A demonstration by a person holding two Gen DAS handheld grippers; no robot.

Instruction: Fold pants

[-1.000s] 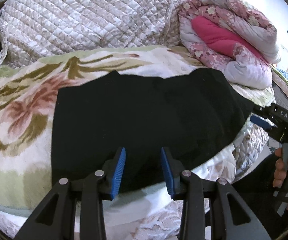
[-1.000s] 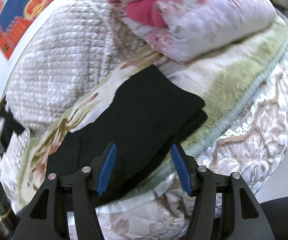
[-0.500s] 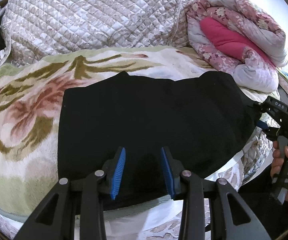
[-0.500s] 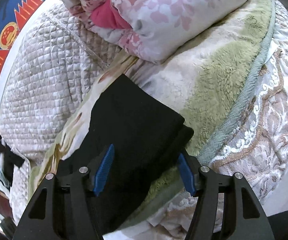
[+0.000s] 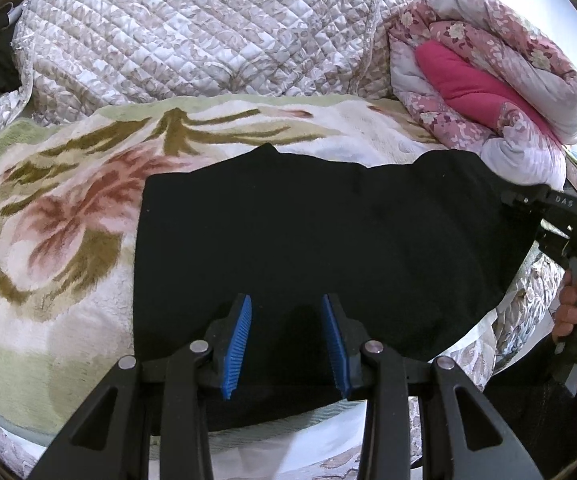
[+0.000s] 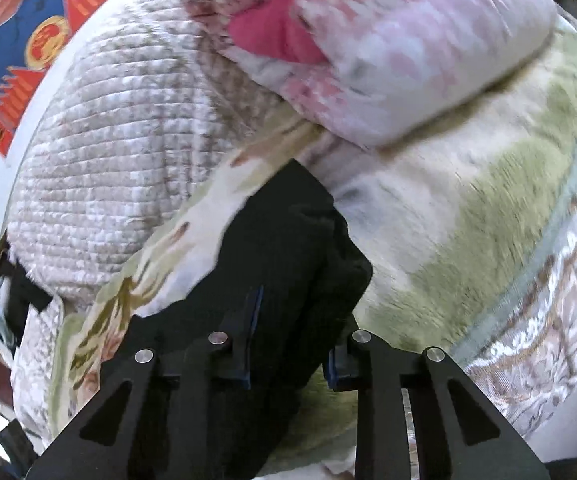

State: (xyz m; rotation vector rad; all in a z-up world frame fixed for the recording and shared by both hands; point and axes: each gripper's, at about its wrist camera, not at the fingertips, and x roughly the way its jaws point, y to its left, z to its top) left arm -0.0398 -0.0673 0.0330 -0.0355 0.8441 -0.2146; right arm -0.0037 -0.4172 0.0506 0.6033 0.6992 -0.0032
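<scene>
Black pants (image 5: 320, 248) lie folded flat on a floral fleece blanket (image 5: 68, 220). My left gripper (image 5: 286, 340) is open, its blue pads over the near edge of the pants, holding nothing. My right gripper (image 6: 294, 340) has closed around the right end of the pants (image 6: 288, 248), and the cloth bunches between its fingers. In the left wrist view the right gripper (image 5: 528, 204) sits at the pants' right edge, held by a hand.
A quilted beige cover (image 5: 192, 36) is piled behind the blanket. A rolled pink floral duvet (image 5: 484, 76) lies at the back right. A lace bed edge (image 6: 528, 360) drops off to the right. A red and blue wall hanging (image 6: 28, 40) is behind.
My right gripper moved in onto the pants' right end and closed on it, bunching the cloth. My left gripper moved slightly forward over the near edge, still open.
</scene>
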